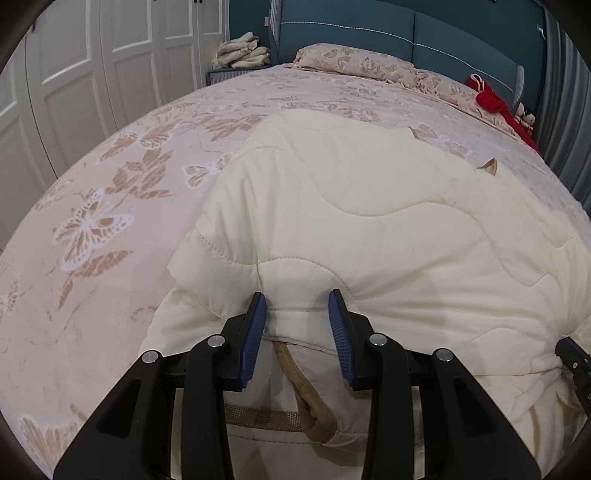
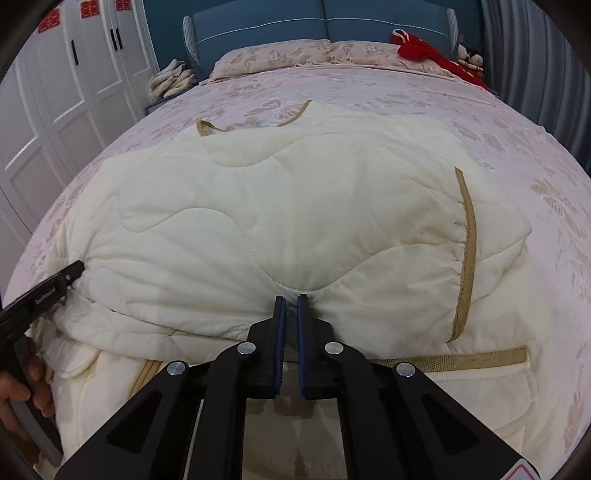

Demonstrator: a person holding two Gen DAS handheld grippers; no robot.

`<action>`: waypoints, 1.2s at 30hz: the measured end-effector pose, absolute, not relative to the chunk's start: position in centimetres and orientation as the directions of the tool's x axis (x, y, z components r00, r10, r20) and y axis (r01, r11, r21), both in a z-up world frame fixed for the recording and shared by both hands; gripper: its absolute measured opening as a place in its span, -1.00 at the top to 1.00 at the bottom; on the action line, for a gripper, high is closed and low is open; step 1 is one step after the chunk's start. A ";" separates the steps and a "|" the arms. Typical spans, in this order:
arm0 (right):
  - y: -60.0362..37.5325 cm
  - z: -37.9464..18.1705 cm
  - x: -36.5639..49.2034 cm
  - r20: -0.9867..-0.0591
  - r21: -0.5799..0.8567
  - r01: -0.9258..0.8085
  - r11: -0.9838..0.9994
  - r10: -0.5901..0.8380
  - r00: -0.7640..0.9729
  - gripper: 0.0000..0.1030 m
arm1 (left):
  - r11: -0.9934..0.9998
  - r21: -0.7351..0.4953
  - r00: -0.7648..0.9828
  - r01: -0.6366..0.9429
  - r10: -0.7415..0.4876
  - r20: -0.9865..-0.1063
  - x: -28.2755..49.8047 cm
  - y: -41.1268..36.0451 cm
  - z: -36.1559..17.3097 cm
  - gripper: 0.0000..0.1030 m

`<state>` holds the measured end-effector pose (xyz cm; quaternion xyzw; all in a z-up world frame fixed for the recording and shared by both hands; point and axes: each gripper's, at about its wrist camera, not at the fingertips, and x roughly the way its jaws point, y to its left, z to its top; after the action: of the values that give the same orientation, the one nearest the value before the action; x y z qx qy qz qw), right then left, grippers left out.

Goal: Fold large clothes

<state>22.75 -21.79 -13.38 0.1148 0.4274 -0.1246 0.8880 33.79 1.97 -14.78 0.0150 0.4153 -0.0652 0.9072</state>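
Observation:
A cream quilted jacket (image 1: pixel 369 221) with tan trim lies folded over on the bed; it also shows in the right wrist view (image 2: pixel 277 221). My left gripper (image 1: pixel 297 302) is open, its blue pads (image 1: pixel 255 332) on either side of the jacket's near folded edge. My right gripper (image 2: pixel 291 301) is shut on the near folded edge of the jacket, which puckers at the tips. The left gripper's tip (image 2: pixel 70 275) shows at the jacket's left edge in the right wrist view. A tan strap (image 2: pixel 465 251) runs down the jacket's right side.
The bed (image 1: pixel 110 229) has a pink butterfly-print cover. Pillows (image 2: pixel 280 55) lie by the blue headboard (image 2: pixel 325 22). Red cloth (image 2: pixel 424 50) and a toy sit at the far right. Folded cloths (image 1: pixel 243 51) rest on a nightstand. White wardrobe doors (image 1: pixel 74 66) stand at left.

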 end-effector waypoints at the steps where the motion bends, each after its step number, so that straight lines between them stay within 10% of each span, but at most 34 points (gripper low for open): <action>1: -21.5 -13.5 22.9 -0.786 0.079 0.320 0.944 -0.139 0.603 0.98 | 0.991 -0.022 0.650 0.130 -0.102 -0.753 33.8 1.9 -14.9 0.33; 36: -23.5 -12.8 22.4 -0.768 0.249 0.290 0.924 0.006 0.640 0.84 | 0.987 -0.002 0.629 0.161 -0.104 -0.770 34.1 1.7 -12.3 0.14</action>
<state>22.37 -23.54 -12.79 0.1779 0.4167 -0.0798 0.8879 34.08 1.68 -12.34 0.0336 0.4243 -0.0733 0.9019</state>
